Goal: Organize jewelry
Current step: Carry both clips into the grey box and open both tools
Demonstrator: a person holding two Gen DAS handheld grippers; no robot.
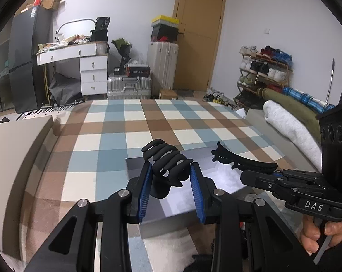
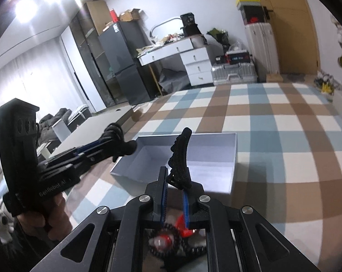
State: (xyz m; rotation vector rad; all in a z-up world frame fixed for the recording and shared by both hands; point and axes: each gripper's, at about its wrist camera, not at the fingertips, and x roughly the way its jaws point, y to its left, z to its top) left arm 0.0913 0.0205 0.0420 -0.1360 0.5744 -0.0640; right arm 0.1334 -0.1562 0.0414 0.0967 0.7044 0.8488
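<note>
My feeds are evenly lit by cool indoor light. In the right wrist view the ceiling lights (image 2: 26, 9) blow out into white glare at the upper left. Both views bend hard at the edges, with black vignette in the corners. The left view is fairly sharp; its checked bedspread (image 1: 134, 124) shows soft shadows only. The right view smears toward its right side, and the red object (image 2: 182, 226) beneath my right gripper (image 2: 174, 204) is out of focus.
</note>
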